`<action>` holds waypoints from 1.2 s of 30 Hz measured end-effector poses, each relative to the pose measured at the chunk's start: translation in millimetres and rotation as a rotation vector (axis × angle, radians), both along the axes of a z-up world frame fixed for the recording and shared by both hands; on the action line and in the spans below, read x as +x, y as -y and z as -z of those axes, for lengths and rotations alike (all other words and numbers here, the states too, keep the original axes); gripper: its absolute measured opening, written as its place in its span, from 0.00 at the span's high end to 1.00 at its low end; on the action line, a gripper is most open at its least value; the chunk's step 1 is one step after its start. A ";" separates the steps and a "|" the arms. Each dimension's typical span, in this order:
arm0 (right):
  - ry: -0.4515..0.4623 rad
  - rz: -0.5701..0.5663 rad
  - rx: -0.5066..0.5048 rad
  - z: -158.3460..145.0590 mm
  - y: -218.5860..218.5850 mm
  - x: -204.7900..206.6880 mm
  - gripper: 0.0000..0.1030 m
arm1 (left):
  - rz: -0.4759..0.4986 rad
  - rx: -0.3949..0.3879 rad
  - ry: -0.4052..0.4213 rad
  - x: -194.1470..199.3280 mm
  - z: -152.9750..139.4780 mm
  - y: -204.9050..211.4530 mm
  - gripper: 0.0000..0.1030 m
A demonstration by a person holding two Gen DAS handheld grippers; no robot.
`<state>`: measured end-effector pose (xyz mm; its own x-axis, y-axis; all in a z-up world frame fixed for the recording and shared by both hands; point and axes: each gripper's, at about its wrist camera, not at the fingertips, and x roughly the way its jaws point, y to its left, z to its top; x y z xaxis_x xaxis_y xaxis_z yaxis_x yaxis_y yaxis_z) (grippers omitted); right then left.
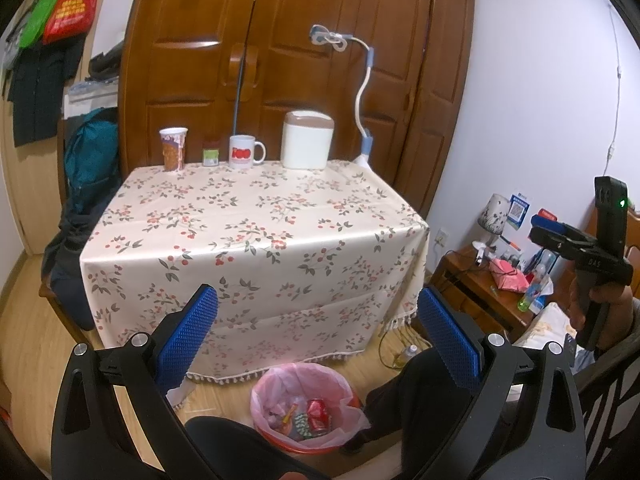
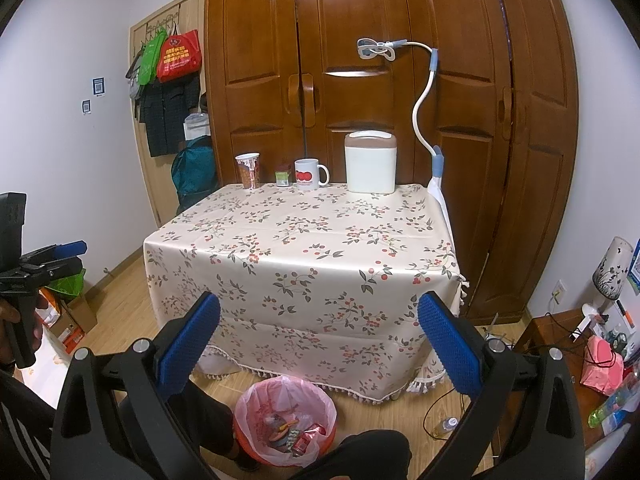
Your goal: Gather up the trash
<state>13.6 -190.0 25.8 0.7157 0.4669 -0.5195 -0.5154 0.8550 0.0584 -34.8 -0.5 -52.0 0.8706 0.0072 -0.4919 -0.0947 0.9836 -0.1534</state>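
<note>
We judge the upright patterned paper cup (image 1: 173, 154) the likeliest trash left: it stands at the bench's (image 1: 256, 232) far left edge, ahead of our left gripper (image 1: 316, 344), the nearer one, fingers apart and empty.

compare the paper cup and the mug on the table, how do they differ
The paper cup is tall, tapers toward its base and has no handle; the mug is shorter, straight-sided and has a handle on its right. The paper cup is covered in a busy reddish-brown print; the mug is white with a red logo. The paper cup stands furthest left in the row, the mug nearer the white bin. Both stand upright along the table's far edge.
</note>
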 end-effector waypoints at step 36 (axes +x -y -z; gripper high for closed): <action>-0.002 0.001 -0.009 -2.0 -0.6 3.7 0.05 | 0.011 0.011 0.008 2.8 -1.9 -3.9 0.05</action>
<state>17.4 -189.5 27.8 0.7152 0.4615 -0.5249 -0.5146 0.8559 0.0515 -32.0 3.4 -50.1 0.8745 0.0033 -0.4850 -0.0832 0.9862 -0.1433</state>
